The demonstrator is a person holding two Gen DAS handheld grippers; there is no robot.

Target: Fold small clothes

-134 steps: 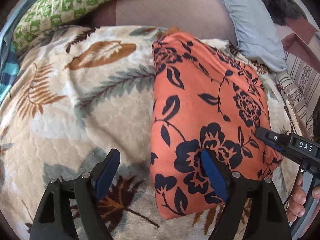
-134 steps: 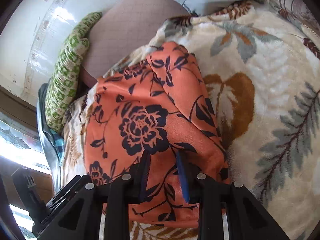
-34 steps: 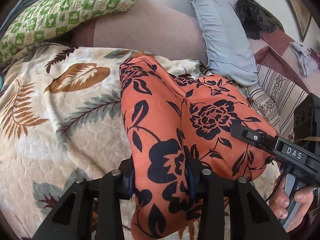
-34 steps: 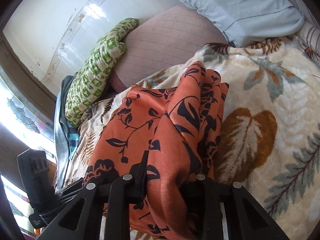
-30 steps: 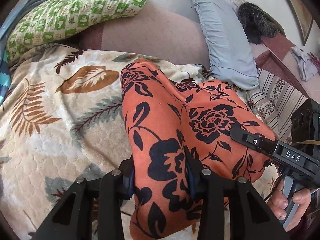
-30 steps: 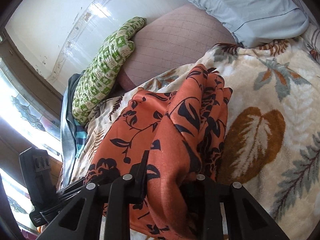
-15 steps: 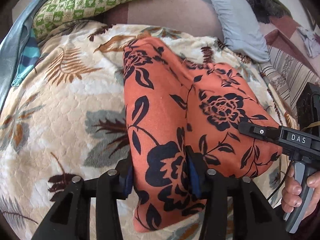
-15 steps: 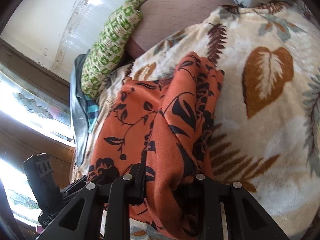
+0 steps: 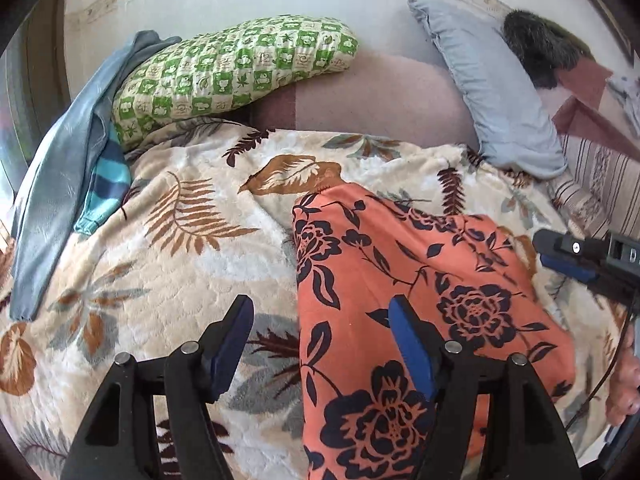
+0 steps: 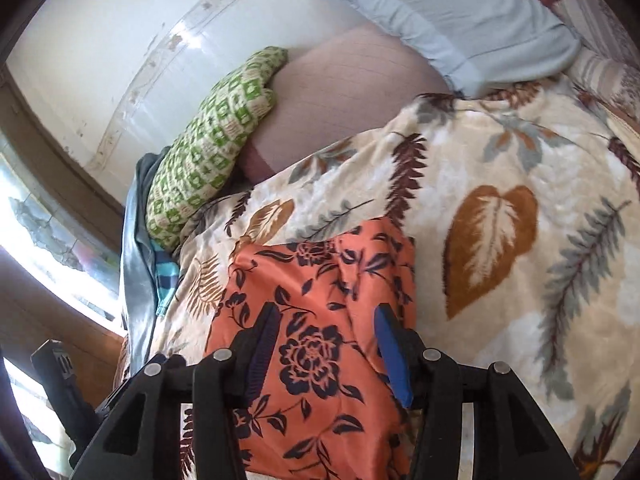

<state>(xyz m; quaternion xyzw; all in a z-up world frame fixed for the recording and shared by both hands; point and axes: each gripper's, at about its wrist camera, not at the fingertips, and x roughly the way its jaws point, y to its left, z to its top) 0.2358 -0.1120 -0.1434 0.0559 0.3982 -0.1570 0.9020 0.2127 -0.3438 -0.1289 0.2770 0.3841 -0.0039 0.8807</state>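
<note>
An orange garment with black flowers lies folded on the leaf-patterned blanket. My left gripper hovers over the garment's near left edge. Its jaws are opening, and the pads stand clear of the cloth on both sides. In the right wrist view, my right gripper sits above the garment near its front end. Its jaws are also opening, with the cloth lying loose below and between the fingers. The right gripper also shows at the right edge of the left wrist view, beside the garment.
A green checked pillow and a pale blue pillow lie at the back by the wall. A grey-blue cloth and a teal striped one rest at the blanket's left edge. A hand holds the right gripper's handle.
Both grippers held raised folds of the orange garment; now both have let go with jaws spread. The garment lies flatter on the blanket, and both grippers have drawn back.
</note>
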